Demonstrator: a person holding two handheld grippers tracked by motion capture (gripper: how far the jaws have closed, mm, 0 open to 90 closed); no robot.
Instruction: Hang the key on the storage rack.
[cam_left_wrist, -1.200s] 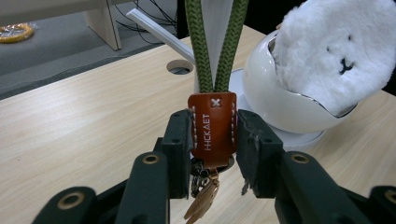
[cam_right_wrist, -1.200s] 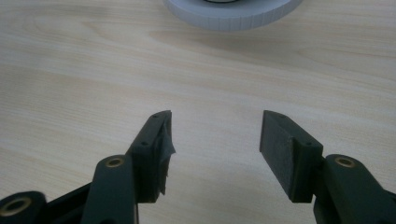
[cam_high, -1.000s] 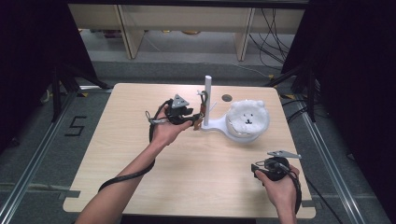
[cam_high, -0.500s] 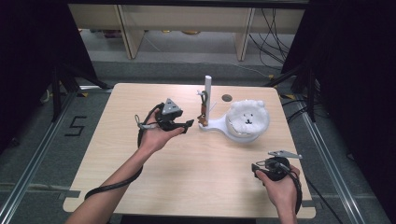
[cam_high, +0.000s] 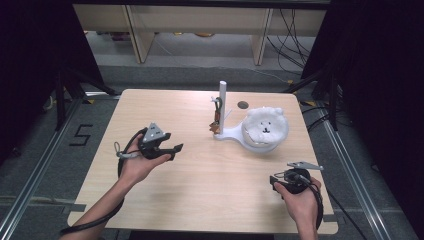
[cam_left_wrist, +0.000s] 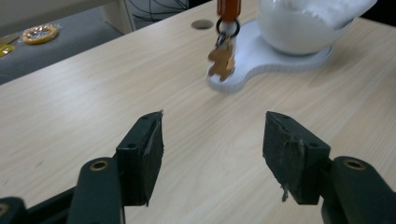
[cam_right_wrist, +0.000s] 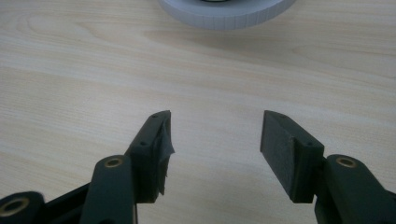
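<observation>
Fingers of left gripper (cam_left_wrist: 212, 154) just spread, empty, withdrawn from keyring (cam_high: 216, 118) toward tabletop (cam_high: 200, 200) left edge, right gripper (cam_right_wrist: 215, 149) released, unmoved near front-right corner.

A: What sort of place is this?
B: A lab: bare table (cam_high: 150, 210), black curtains (cam_high: 30, 60) at nine and three o'clock, cables (cam_high: 292, 25) at one, floor mark "5" (cam_high: 81, 135) at nine.
</observation>
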